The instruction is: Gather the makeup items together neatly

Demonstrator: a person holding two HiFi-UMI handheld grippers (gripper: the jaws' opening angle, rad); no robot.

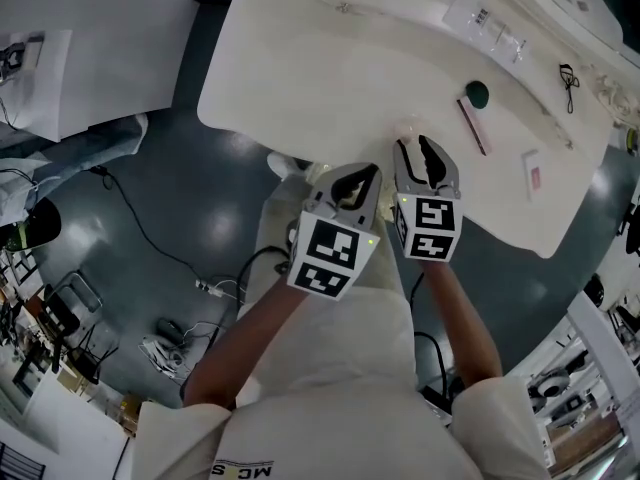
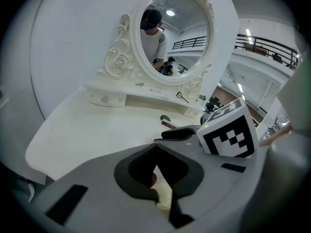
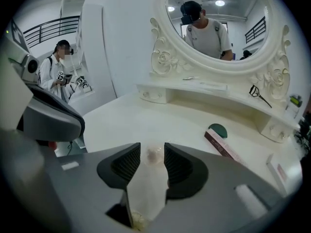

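Right jaws: the right gripper (image 3: pixel 152 147), lower centre of its own view, stands with its jaws narrowly apart. A small clear item (image 3: pixel 153 155) with a pinkish core sits on the table between the ridged pads. A sliver of tabletop shows on the item's left, and no squeeze is visible.
Left jaws: the left gripper (image 2: pixel 156 149) has its tips together, lower centre of its view. A reddish speck shows in the gap behind the tips, too small to identify.
Side by side: in the head view both grippers sit at the near curved edge of the table (image 1: pixel 300 68), lower centre. The dark floor (image 1: pixel 180 198) lies beyond the rim at left.
Nearest items: a green compact (image 3: pixel 217 130) and a long maroon box (image 3: pixel 222 148) lie just beside each other, right of centre in the right gripper view. They are near the clear item but apart from it.
Far right: a white card (image 1: pixel 533 173) lies close to the table's right rim.
Back edge: an eyelash curler (image 3: pixel 259 95) rests on the raised shelf (image 3: pixel 194 87) under the mirror (image 3: pixel 218 28).
Open room: bare tabletop spreads across the upper left of the head view, from the grippers to the left rim.
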